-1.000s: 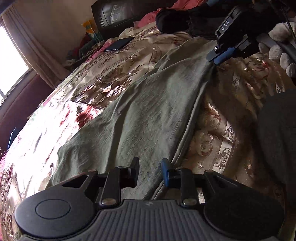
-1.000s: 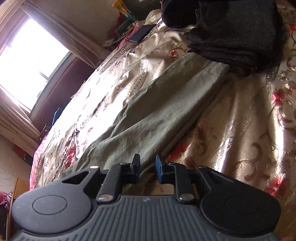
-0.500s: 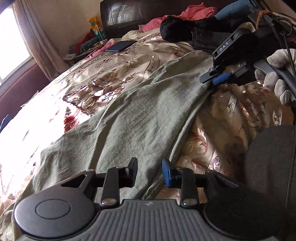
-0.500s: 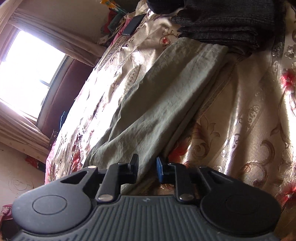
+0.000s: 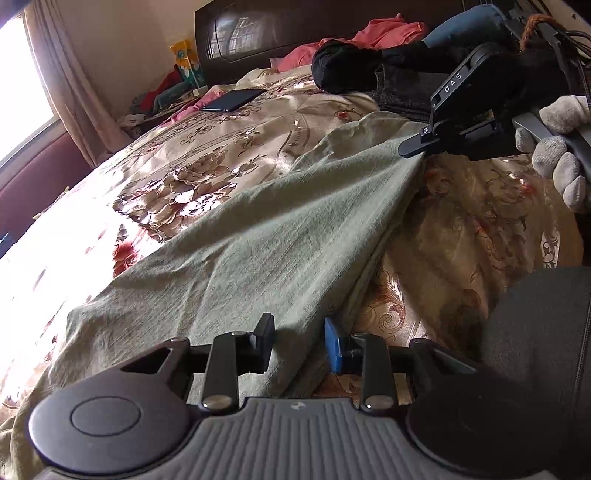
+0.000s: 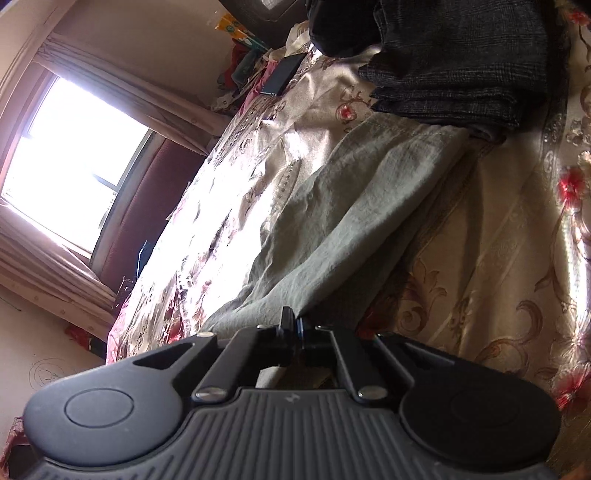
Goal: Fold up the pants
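Observation:
Olive green pants (image 5: pixel 258 251) lie stretched along a floral bedspread (image 5: pixel 207 155), folded lengthwise. My left gripper (image 5: pixel 298 345) is open, its jaws straddling the near edge of the pants. My right gripper (image 6: pixel 292 326) is shut on the pants' edge (image 6: pixel 332 236) near the far end; in the left wrist view it (image 5: pixel 415 149) pinches the fabric and lifts it a little off the bed.
A stack of dark folded clothes (image 6: pixel 461 62) sits just beyond the pants' far end. A dark phone (image 5: pixel 232 100) lies on the bed near the headboard (image 5: pixel 295 33). Pink clothing (image 5: pixel 369 37) lies by the headboard. A bright window (image 6: pixel 66 147) is at left.
My right gripper has closed from open onto the pants' edge and raised it slightly. My left gripper stays open over the near edge of the pants.

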A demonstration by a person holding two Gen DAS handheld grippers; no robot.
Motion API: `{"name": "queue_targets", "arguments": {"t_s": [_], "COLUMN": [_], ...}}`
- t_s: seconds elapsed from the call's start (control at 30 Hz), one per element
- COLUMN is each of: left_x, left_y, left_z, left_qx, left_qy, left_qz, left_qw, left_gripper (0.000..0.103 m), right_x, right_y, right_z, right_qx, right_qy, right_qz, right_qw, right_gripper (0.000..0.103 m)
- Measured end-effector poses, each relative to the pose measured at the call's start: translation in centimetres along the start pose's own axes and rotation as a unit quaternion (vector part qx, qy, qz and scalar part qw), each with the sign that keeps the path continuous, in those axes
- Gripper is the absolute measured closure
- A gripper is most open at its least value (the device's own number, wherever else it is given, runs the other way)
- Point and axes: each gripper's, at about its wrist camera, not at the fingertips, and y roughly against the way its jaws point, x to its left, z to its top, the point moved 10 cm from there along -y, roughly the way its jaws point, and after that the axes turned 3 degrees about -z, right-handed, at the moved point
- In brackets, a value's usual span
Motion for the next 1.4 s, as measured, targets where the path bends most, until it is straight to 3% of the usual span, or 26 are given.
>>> {"name": "queue_targets", "arguments": {"t_s": [0.1,0.17,0.33,0.4,0.53,0.63,0.8,0.9,0.93,1.0,1.07,1.17,1.2,1.23,1.3,1.4], "left_x": [0.0,0.0,0.2,0.4,0.4,0.3,0.4,0.3,0.3,0.3,0.4,0.3,0.3,0.3,0.4,0.5], "left_y": [-0.7,-0.6,-0.1,0.0,0.0,0.0,-0.3,-0.5,-0.5,-0.3,-0.1,-0.3,-0.4,-0.5,-0.5,-0.5], "left_z": [-0.5,-0.5,-1.2,-1.5,-1.7,-1.7,-1.6,-1.4,-1.3,-1.2,-1.0,-1.3,-1.4,-1.5,-1.5,-1.4], "left_qx": [0.011,0.013,0.019,0.020,0.018,0.021,0.025,0.027,0.028,0.026,0.021,0.021,0.022,0.022,0.023,0.026], "left_qy": [0.003,0.006,-0.003,0.009,0.018,0.014,0.017,0.011,0.008,0.004,0.004,0.011,0.014,0.016,0.019,0.014], "left_qz": [0.000,-0.002,-0.005,-0.006,0.000,0.002,0.001,0.002,0.002,0.002,0.004,0.006,0.007,0.006,0.005,0.003], "left_qw": [0.9999,0.9999,0.9998,0.9997,0.9997,0.9997,0.9995,0.9996,0.9996,0.9997,0.9998,0.9997,0.9996,0.9996,0.9995,0.9996], "left_gripper": [0.059,0.059,0.059,0.059,0.058,0.058,0.058,0.058,0.058,0.058,0.058,0.058,0.058,0.058,0.058,0.057], "right_x": [-1.3,-1.2,-2.3,-3.8,-6.3,-6.4,-6.6,-6.7,-6.2,-4.1,-1.3,2.3,2.3,1.9,-0.8,-3.2], "right_y": [-1.7,-2.1,-0.1,1.1,1.3,0.2,-2.8,-4.5,-4.8,-4.5,-2.8,-0.1,-0.2,-1.0,-4.0,-5.6], "right_z": [-0.7,-1.1,0.2,1.0,2.1,3.3,5.1,6.4,6.8,7.7,8.8,9.5,9.3,9.2,8.7,9.0], "right_qx": [0.027,0.037,-0.006,-0.037,-0.059,-0.082,-0.116,-0.118,-0.110,-0.117,-0.149,-0.201,-0.203,-0.193,-0.137,-0.119], "right_qy": [-0.003,-0.013,-0.057,-0.070,-0.111,-0.109,-0.123,-0.141,-0.137,-0.098,-0.037,0.039,0.057,0.067,0.035,-0.033], "right_qz": [-0.024,-0.013,0.005,-0.019,-0.031,-0.026,0.002,0.025,0.024,0.032,0.040,0.054,0.041,0.028,-0.008,0.001], "right_qw": [0.999,0.999,0.998,0.997,0.992,0.990,0.986,0.983,0.984,0.988,0.987,0.977,0.977,0.979,0.990,0.992], "right_gripper": [0.094,0.093,0.078,0.073,0.072,0.072,0.070,0.076,0.088,0.098,0.098,0.097,0.093,0.077,0.058,0.058]}}
